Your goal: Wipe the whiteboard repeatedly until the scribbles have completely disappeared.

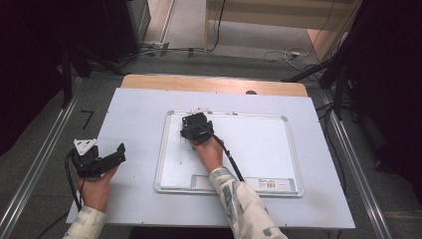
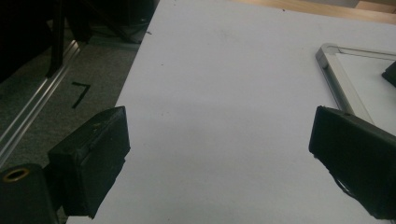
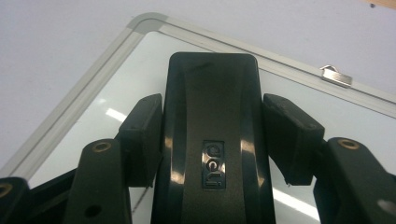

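Note:
A whiteboard (image 1: 259, 144) with a silver frame lies flat on the pale table cover. My right gripper (image 1: 195, 125) is over the board's upper-left part, shut on a black whiteboard eraser (image 3: 212, 135). In the right gripper view both pads press the eraser's sides, and the eraser's front end points toward the board's rounded corner (image 3: 144, 23). My left gripper (image 1: 117, 153) rests in a hand at the table's left edge, jaws wide apart with nothing between them. In the left gripper view its jaws (image 2: 219, 163) frame bare table cover, and the board's corner (image 2: 329, 51) lies at the right.
A metal hanging clip (image 3: 337, 75) sits on the board's top frame. The table's wooden far edge (image 1: 214, 82) lies beyond the cover. Cables and stand legs (image 1: 318, 69) lie on the floor behind, and metal rails (image 1: 45, 154) run along both sides.

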